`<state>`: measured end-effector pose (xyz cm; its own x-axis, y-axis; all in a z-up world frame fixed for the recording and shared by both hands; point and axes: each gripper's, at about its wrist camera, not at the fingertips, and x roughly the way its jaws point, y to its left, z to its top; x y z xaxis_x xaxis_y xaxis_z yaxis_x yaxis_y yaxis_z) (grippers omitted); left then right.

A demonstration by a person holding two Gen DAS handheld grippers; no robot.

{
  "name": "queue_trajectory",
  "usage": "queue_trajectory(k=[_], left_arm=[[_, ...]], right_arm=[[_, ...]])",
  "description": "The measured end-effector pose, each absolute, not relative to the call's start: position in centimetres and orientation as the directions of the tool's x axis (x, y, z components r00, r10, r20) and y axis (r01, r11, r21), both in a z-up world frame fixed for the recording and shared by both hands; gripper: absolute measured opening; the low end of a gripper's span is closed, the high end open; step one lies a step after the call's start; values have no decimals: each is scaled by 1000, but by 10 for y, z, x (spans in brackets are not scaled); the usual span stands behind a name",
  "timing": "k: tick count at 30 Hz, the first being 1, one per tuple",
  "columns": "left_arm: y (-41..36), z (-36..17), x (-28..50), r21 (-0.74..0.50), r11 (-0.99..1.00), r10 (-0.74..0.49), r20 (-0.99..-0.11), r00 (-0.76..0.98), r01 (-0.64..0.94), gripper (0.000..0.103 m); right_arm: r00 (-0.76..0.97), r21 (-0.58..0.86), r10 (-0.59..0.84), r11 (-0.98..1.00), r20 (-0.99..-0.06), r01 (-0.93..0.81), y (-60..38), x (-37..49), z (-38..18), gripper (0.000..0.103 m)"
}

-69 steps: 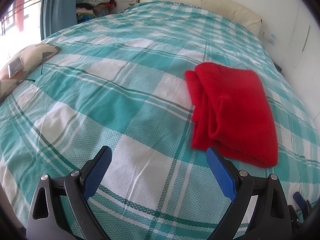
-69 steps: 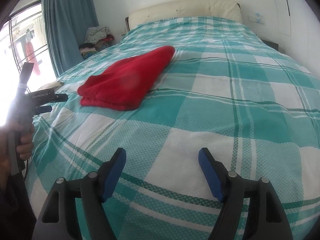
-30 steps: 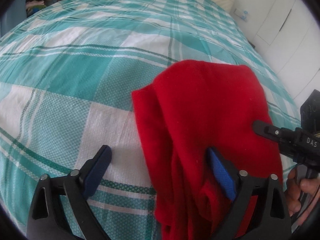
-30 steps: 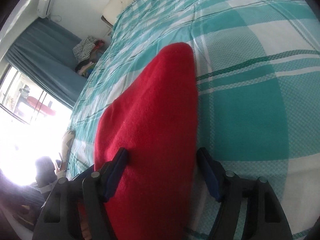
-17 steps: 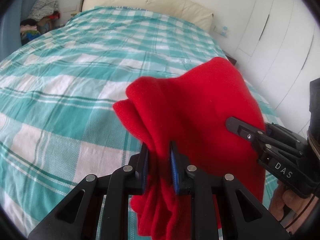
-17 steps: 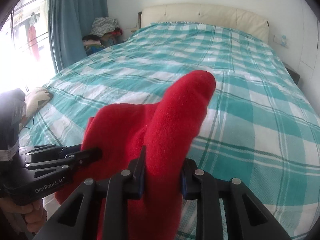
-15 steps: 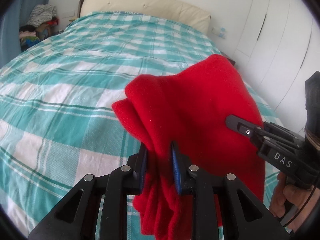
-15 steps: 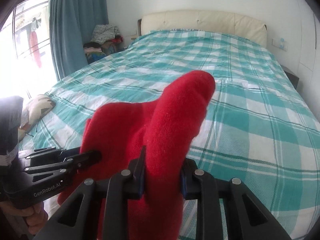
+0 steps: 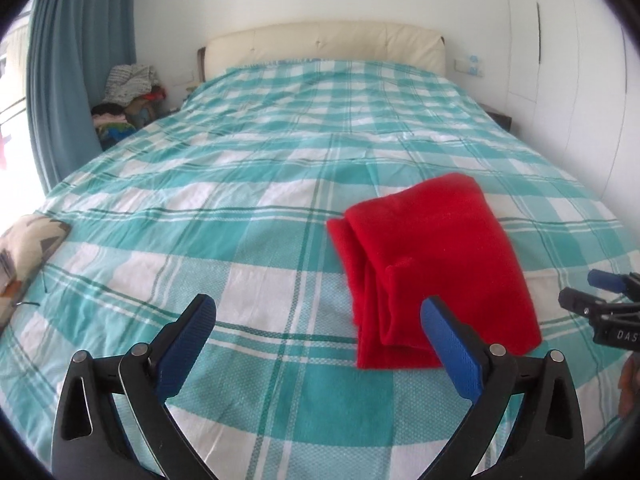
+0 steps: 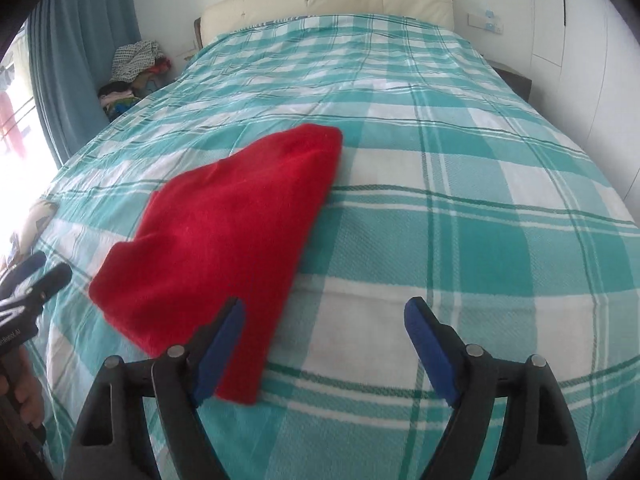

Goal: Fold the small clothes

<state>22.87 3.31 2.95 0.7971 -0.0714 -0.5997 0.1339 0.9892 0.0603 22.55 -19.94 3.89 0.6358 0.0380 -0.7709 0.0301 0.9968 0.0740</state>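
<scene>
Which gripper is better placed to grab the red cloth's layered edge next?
Left, probably. In its view the red cloth shows its stacked fold edges facing the open left gripper, one blue pad beside them. The right gripper, also open, faces the smooth folded side.

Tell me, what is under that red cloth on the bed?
The folded red cloth lies flat on the teal checked bedspread, which shows all round it. Whatever sits directly beneath or between its folds is covered.
</scene>
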Motion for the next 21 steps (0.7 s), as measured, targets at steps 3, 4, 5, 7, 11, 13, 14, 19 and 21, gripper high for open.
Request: queue_trajectory(k=[3, 4, 5, 7, 11, 13, 14, 19, 21], left_arm=[[25, 39, 202, 67, 985, -87, -597, 797, 158, 103], [23, 39, 196, 72, 984, -85, -605, 792, 161, 103], [20, 39, 190, 81, 984, -78, -612, 787, 160, 103], [14, 38, 175, 117, 983, -40, -611, 791, 141, 103], [15, 32, 156, 133, 985, -3, -611, 791, 106, 103], [18, 28, 155, 104, 989, -15, -651, 759, 109, 103], [19, 26, 155, 95, 990, -16, -667, 745, 107, 103], [28, 16, 152, 89, 994, 16, -701, 713, 64, 103], [31, 13, 150, 76, 995, 7, -716, 698, 69, 103]], right_arm=[[695, 43, 24, 999, -718, 11, -189, 185, 52, 90], [709, 38, 27, 999, -705, 0, -184, 174, 57, 91], [721, 29, 25, 1000, -692, -7, -179, 165, 62, 92], [744, 11, 21, 1000, -668, -17, -171, 150, 72, 92], [755, -6, 16, 1000, -655, -26, -158, 129, 80, 94], [743, -5, 13, 1000, -669, -22, -155, 124, 78, 94], [737, 2, 14, 1000, -675, -17, -155, 120, 77, 94], [688, 45, 20, 999, -726, 18, -155, 108, 66, 94], [666, 73, 36, 997, -745, 28, -155, 104, 61, 95]])
